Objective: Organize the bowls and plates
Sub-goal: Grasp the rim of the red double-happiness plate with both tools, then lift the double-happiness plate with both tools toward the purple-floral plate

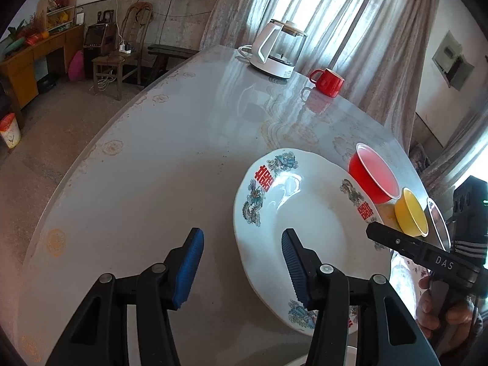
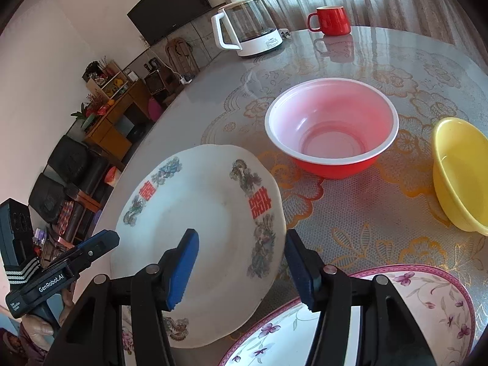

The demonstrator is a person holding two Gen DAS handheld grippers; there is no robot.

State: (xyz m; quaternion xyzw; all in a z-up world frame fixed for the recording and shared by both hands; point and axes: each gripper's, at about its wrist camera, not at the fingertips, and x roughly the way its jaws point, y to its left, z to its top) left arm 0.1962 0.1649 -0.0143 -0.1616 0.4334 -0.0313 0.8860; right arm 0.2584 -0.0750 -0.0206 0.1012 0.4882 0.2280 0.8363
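A white plate [image 1: 305, 213] [image 2: 207, 213] with dragon prints and red characters lies on the round table [image 1: 152, 167] [image 2: 381, 231]. My left gripper [image 1: 241, 262] straddles its left rim, the right pad over the plate and the left pad off it. My right gripper [image 2: 241, 262] straddles the opposite rim, the left pad over the plate. Neither pair of blue pads presses on the plate; both grippers are open. A red bowl [image 1: 375, 177] [image 2: 332, 128] and a yellow bowl [image 1: 411, 213] [image 2: 460, 177] stand beyond. A pink-flowered plate [image 2: 396, 305] lies near me, partly under the white plate.
A glass kettle on a white base [image 1: 277, 52] [image 2: 247, 27] and a red mug [image 1: 328, 82] [image 2: 331, 21] stand at the table's far side by the curtain. A clear rim [image 1: 439, 225] shows beside the yellow bowl. A person's hand [image 1: 433, 305] holds the right gripper's handle.
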